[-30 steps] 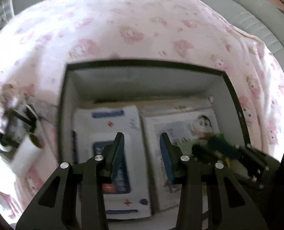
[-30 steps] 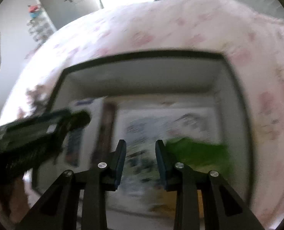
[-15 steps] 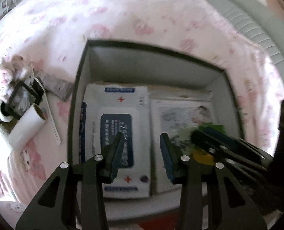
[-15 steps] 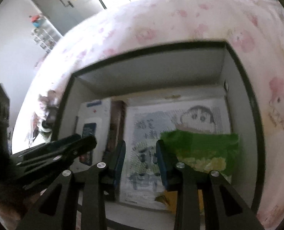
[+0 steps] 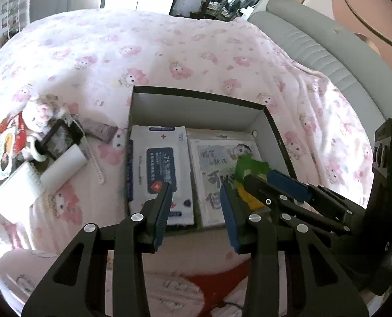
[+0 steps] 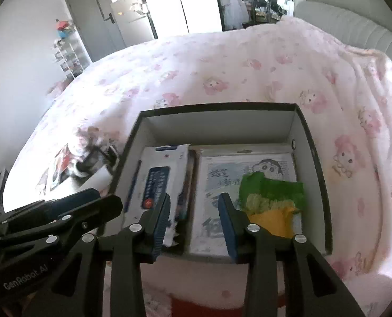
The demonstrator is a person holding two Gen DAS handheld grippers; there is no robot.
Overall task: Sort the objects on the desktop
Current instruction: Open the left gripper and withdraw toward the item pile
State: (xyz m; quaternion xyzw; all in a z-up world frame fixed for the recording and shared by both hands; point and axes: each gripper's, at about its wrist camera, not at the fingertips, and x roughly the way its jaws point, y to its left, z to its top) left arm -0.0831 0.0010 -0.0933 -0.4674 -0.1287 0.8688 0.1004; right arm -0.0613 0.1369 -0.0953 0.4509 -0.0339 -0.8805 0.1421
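An open box with a black rim [image 5: 196, 95] [image 6: 217, 107] sits on a pink patterned blanket. Inside lie a white wipes pack [image 5: 158, 169] [image 6: 156, 182], a cartoon sheet [image 5: 214, 155] [image 6: 248, 163] and a green and yellow snack bag [image 5: 248, 165] [image 6: 272, 192] on top of that sheet. My left gripper [image 5: 196, 187] hovers open above the box's near edge with nothing between its fingers. My right gripper [image 6: 194, 198] hangs beside it, also over the near edge. Its jaws are opening and hold nothing. Each gripper shows in the other's view: right gripper [image 5: 260, 177], left gripper [image 6: 108, 198].
Left of the box lies a loose pile: a plush toy [image 5: 41, 111], a white roll [image 5: 63, 169], a white watch strap [image 5: 94, 163], a black frame [image 5: 59, 137] and printed cards [image 5: 7, 148]. A grey padded headboard [image 5: 314, 50] borders the blanket at right.
Both grippers have drawn back and upward from inside the box, so the whole box and the pile beside it now show. The right jaws stand wider apart.
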